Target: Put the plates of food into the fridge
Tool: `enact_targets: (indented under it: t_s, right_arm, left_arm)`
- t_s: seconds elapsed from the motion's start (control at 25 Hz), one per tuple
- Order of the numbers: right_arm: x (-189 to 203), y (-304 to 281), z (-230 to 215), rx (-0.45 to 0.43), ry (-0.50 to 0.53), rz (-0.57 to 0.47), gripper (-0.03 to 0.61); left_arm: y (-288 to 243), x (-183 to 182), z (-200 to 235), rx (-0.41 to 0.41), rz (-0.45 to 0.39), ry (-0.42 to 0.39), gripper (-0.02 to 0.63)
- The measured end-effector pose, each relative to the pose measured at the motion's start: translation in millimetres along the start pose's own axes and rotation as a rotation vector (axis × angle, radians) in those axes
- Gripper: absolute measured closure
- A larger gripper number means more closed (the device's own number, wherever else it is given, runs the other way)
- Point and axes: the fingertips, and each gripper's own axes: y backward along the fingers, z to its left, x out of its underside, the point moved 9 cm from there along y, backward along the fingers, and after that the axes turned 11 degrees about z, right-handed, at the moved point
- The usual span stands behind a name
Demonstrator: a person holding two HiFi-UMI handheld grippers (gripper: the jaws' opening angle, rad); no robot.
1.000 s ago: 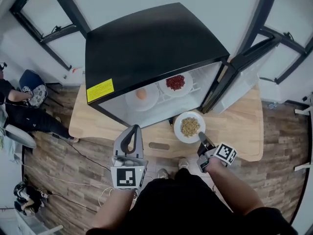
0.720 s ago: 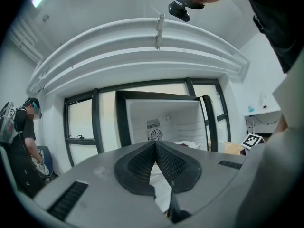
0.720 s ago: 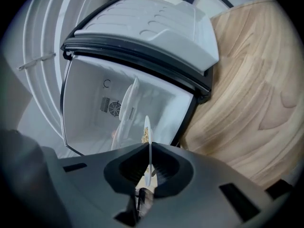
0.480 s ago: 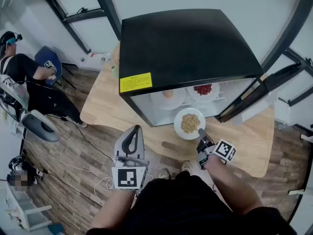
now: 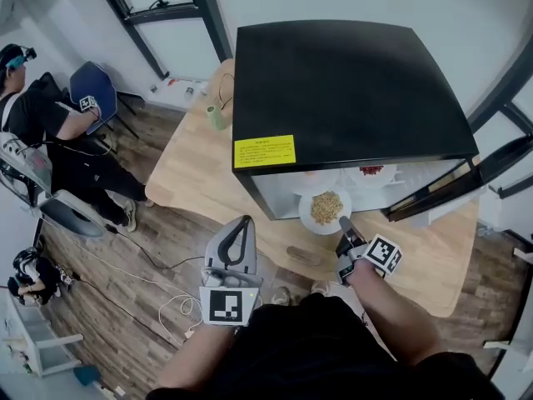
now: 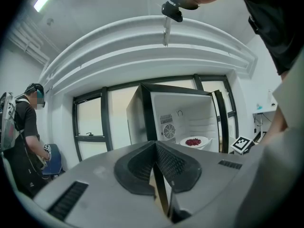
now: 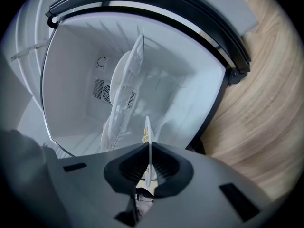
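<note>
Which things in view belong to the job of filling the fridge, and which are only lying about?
Job: fridge; plate of yellowish food, held by right hand-held gripper; plate of red food inside.
Lying about: green cup on table; blue chair.

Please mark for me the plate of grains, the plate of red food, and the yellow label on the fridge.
plate of grains (image 5: 306, 215): head view, left rim.
plate of red food (image 6: 204, 140): left gripper view, right rim.
yellow label (image 5: 264, 151): head view, its middle.
</note>
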Motion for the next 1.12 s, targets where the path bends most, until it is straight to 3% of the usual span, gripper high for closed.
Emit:
enact_targets:
  t_s: [0.24,0.92,1.12]
  right_arm:
    - [-10,-26,1,-0.002,-0.009,0.003,0.545]
    - [-21,-93,-1,0.051,-0.016,0.027,0.545]
    - [-23,-104,5,0.111,0.085,0.035,0.543]
  left_arm:
    - [-2,11,10,-0.023,0.037,0.028,0.609]
    - [39,52,48,-0.204,0.141,0.126,0.609]
    - [59,64,56,-0.256,0.17,0.148,0.609]
